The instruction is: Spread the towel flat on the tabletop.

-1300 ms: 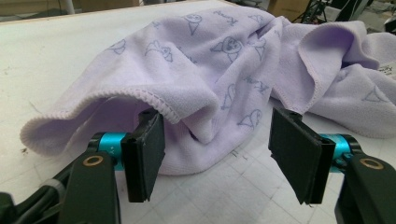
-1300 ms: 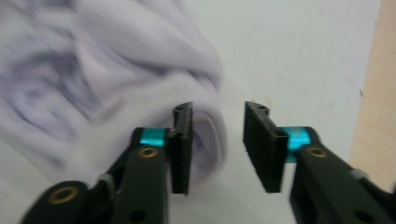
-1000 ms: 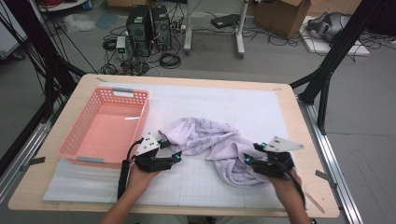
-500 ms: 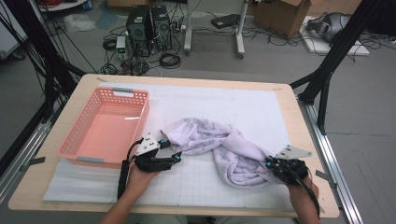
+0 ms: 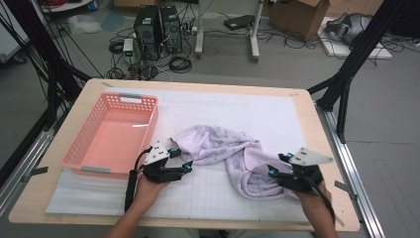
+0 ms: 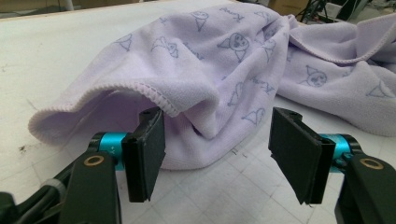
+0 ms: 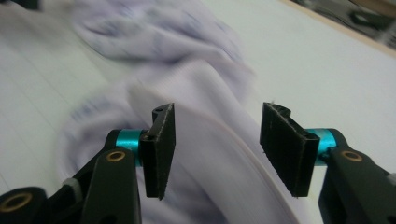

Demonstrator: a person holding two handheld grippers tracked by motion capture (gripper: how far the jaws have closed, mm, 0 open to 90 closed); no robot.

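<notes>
Holding two grippers, my left gripper (image 5: 184,159) and right gripper (image 5: 273,165), both parted and gripping nothing, its jaws just reopened, over one lilac towel (image 5: 233,151) mid-frame, beside one pink basket (image 5: 79,146) at left

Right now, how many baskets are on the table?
1. The pink basket sits at the table's left side, beside the crumpled purple towel. Nothing lies inside it, and no second basket appears anywhere.

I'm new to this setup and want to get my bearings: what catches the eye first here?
A crumpled lilac towel with printed cartoon figures lies mid-table on the white mat. An empty pink basket sits to its left. The left gripper and right gripper stand open at the towel's two ends.
</notes>
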